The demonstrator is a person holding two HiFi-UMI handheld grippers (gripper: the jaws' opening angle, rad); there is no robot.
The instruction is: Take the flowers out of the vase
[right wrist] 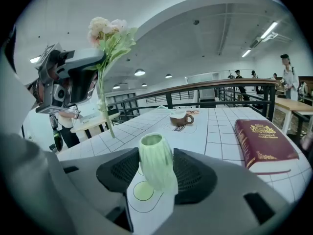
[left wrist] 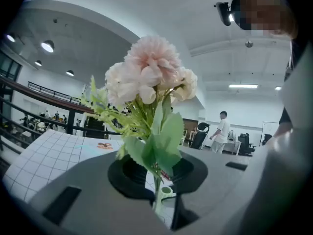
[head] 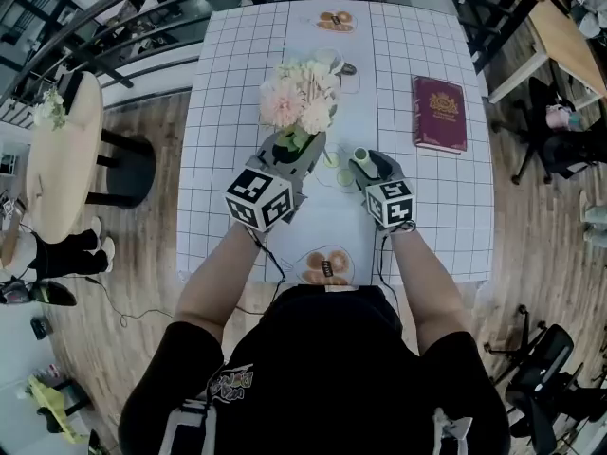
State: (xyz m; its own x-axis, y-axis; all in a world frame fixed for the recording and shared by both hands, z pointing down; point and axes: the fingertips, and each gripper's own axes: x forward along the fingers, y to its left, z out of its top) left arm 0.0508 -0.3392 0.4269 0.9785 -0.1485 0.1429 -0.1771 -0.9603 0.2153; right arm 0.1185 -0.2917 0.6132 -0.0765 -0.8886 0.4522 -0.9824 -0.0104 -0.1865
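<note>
My left gripper (head: 292,150) is shut on the green stems of a bunch of pale pink and cream flowers (head: 301,93). In the left gripper view the stems (left wrist: 157,190) run between the dark pads and the blooms (left wrist: 146,77) fill the middle. The right gripper view shows the bunch (right wrist: 108,31) up in the air at the upper left, its stem ends hanging clear of the vase. My right gripper (head: 363,162) is shut on the small ribbed green vase (right wrist: 155,163), which leans slightly over a circle mark on the table. The vase's mouth (head: 360,154) is empty.
A dark red book (head: 439,112) lies on the white gridded table (head: 237,112) to the right, also near in the right gripper view as the book (right wrist: 261,141). A brown cup (right wrist: 181,119) stands farther back. Round wooden side table (head: 62,154) at the left; people stand in the background.
</note>
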